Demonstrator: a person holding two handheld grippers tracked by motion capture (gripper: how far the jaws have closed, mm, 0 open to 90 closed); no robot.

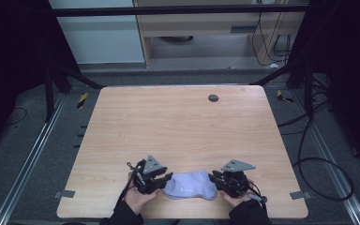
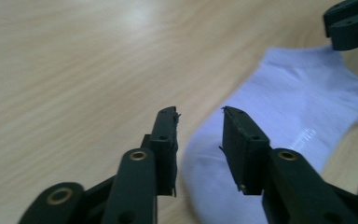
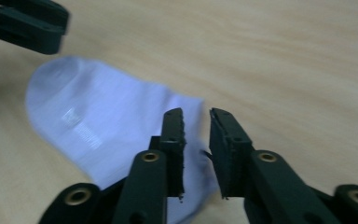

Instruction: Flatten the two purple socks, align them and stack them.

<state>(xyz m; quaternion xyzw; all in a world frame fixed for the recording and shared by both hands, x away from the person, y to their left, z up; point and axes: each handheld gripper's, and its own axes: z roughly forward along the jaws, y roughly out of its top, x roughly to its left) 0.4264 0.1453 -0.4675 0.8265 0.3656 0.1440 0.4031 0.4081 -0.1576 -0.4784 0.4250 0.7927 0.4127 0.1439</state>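
Sock (image 1: 190,186) flat on table (image 1: 178,126), left gripper (image 2: 199,116) jaws parted over one end, right gripper (image 3: 196,116) jaws narrowly apart over the other

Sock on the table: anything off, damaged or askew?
Nothing stands out. The pale lilac sock lies flat near the table's front edge, whole and unstained, slightly curved. The left gripper and right gripper sit at its two ends, jaws parted, pads not pressing the fabric.
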